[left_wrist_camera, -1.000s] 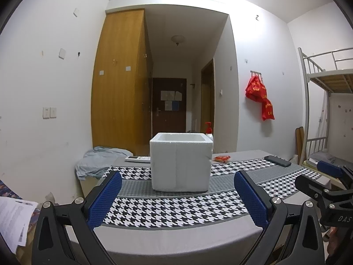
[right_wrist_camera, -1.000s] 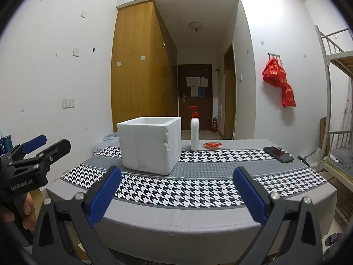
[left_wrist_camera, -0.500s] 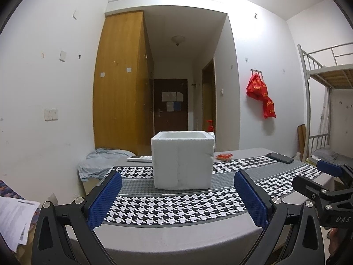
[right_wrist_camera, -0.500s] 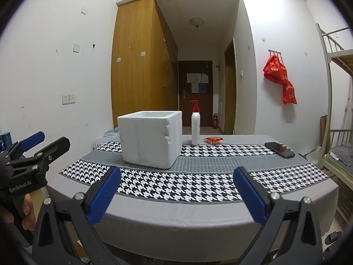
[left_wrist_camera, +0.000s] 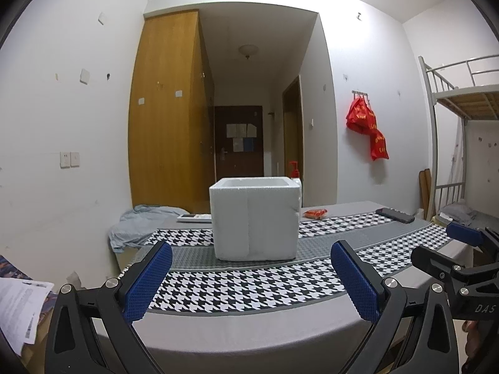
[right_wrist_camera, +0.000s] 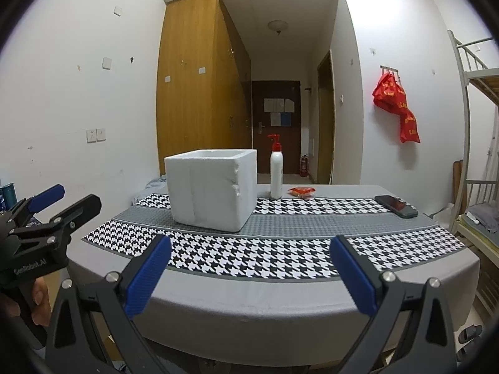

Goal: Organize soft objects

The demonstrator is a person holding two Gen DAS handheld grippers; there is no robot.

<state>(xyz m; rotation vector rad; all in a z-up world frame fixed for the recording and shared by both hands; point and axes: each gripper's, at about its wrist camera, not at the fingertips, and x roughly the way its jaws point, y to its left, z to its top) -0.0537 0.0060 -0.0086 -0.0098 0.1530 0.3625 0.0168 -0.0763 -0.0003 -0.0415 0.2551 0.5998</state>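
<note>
The left gripper fills the bottom of its own view with its jaws spread wide and nothing between the blue pads. The right gripper sits the same way at the bottom of its view, jaws wide apart and empty. Both are held short of the near edge of the table, which is covered in grey cloth with black-and-white houndstooth bands. A white foam box, open at the top, stands on the grey middle band; in the left view it appears at centre frame, above and between the pads and well beyond them, and in the right view it lies left of centre, above the left pad. The soft blue-grey cloth lies crumpled at the far left end of the table, at middle left of the left view, well apart from either set of jaws. Behind the box stand a white pump bottle and a small red packet, and a dark phone rests toward the right end.
</note>
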